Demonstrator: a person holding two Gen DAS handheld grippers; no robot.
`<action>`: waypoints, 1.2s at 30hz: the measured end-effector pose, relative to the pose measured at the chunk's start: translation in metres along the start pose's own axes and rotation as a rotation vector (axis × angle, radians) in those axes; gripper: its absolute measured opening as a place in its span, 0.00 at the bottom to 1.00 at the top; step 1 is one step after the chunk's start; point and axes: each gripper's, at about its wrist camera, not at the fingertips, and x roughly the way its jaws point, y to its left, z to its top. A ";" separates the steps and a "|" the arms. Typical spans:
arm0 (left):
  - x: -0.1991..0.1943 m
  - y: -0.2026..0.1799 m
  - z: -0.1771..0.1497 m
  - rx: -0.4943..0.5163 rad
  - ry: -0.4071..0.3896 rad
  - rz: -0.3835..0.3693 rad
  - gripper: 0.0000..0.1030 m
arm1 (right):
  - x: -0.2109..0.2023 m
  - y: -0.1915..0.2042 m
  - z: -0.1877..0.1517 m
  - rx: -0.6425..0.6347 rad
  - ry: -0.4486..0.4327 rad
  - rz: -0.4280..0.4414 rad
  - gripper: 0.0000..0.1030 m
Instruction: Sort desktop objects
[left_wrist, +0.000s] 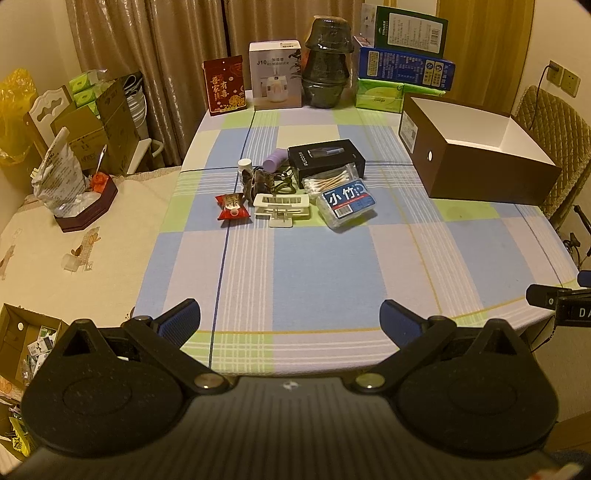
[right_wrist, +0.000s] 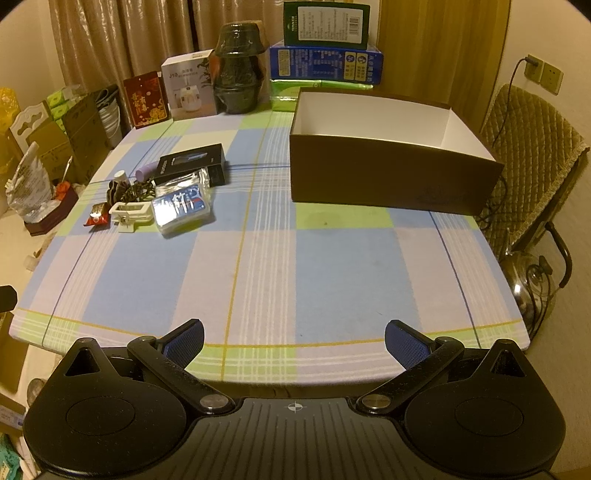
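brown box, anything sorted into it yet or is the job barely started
Barely started. The brown box shows only bare white inside. Both the left claw and right claw are open and hold nothing. Left to do: the whole cluster, including the cotton swab case, black box and red packet.

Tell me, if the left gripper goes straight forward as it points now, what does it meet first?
Probably the white plastic clip holder at the near edge of the pile. The left gripper is open, with only bare tablecloth before it; depth is uncertain.

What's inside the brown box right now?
The brown box shows only bare white inner walls; nothing sticks up. Its floor near the front wall is hidden by that wall, so flat items there can't be ruled out.
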 end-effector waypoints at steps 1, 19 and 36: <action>0.000 0.000 0.000 0.000 0.001 0.001 0.99 | 0.000 0.000 0.000 0.000 0.000 0.000 0.98; 0.019 0.010 0.009 -0.013 0.035 -0.007 0.99 | 0.018 0.015 0.013 -0.036 -0.002 0.042 0.98; 0.047 0.023 0.029 -0.036 0.065 -0.020 0.99 | 0.054 0.041 0.043 -0.114 -0.043 0.232 0.98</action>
